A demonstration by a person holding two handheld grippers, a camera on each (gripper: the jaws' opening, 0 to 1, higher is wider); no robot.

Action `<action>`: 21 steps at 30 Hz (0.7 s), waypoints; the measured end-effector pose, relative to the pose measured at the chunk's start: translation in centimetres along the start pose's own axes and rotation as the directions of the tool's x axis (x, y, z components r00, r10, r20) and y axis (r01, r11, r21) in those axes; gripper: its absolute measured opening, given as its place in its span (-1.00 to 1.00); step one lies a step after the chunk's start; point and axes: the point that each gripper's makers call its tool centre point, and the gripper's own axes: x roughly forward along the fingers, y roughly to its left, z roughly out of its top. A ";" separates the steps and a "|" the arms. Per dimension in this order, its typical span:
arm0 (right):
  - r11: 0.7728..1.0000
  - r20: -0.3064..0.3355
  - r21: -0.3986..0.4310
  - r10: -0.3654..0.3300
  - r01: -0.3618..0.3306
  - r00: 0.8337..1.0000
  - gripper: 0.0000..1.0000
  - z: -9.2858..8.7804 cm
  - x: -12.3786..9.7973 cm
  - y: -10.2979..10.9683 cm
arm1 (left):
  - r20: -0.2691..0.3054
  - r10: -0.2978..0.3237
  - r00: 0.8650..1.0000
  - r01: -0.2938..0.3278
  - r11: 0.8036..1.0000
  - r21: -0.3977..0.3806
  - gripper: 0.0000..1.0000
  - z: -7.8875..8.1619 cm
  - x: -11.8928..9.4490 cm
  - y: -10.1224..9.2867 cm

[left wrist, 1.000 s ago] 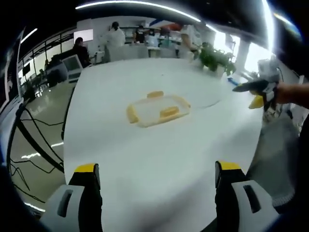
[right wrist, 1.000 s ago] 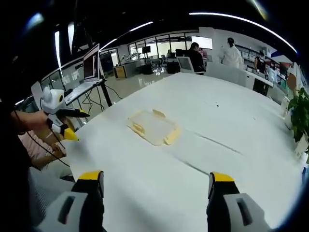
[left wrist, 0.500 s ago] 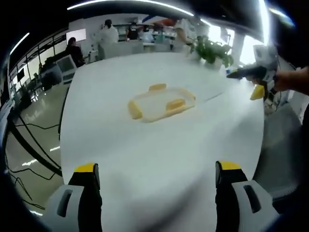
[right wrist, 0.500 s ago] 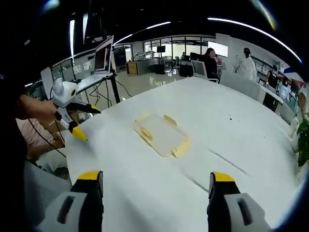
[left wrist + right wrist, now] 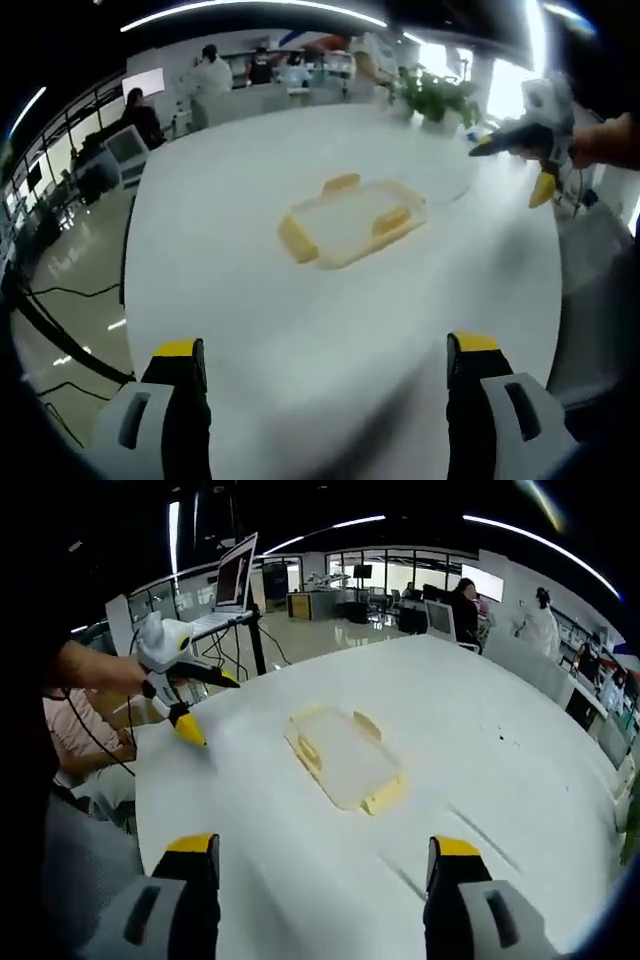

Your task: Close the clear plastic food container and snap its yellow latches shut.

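Left gripper spread wide, holding nothing; right gripper likewise. Clear plastic food container with yellow latches lies on white table, well ahead of both.

Open-plan office or lab space. Big white worktop, glossy floor with cables trailing over it, long ceiling strip lights. Desks at the back carry monitors; a laptop sits open on a stand. Several people sit or stand at the far desks, some in white coats. Potted plants near bright windows.
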 end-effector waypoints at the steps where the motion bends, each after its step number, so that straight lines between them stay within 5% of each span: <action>1: 1.000 0.004 -0.002 0.009 -0.009 1.000 0.68 0.1 0.1 -0.1 | -0.002 -0.003 1.000 0.003 1.000 0.006 0.97 0.1 0.2 0.0; 15: 0.996 -0.031 -0.067 0.060 -0.062 0.998 0.59 -0.2 0.9 -0.6 | -0.012 -0.059 0.998 0.060 0.993 0.100 0.98 1.5 1.5 0.2; 21: 0.990 -0.052 -0.115 0.075 -0.080 0.996 0.59 0.4 1.8 -1.6 | -0.040 -0.115 0.993 0.121 0.974 0.191 0.98 1.5 2.5 0.6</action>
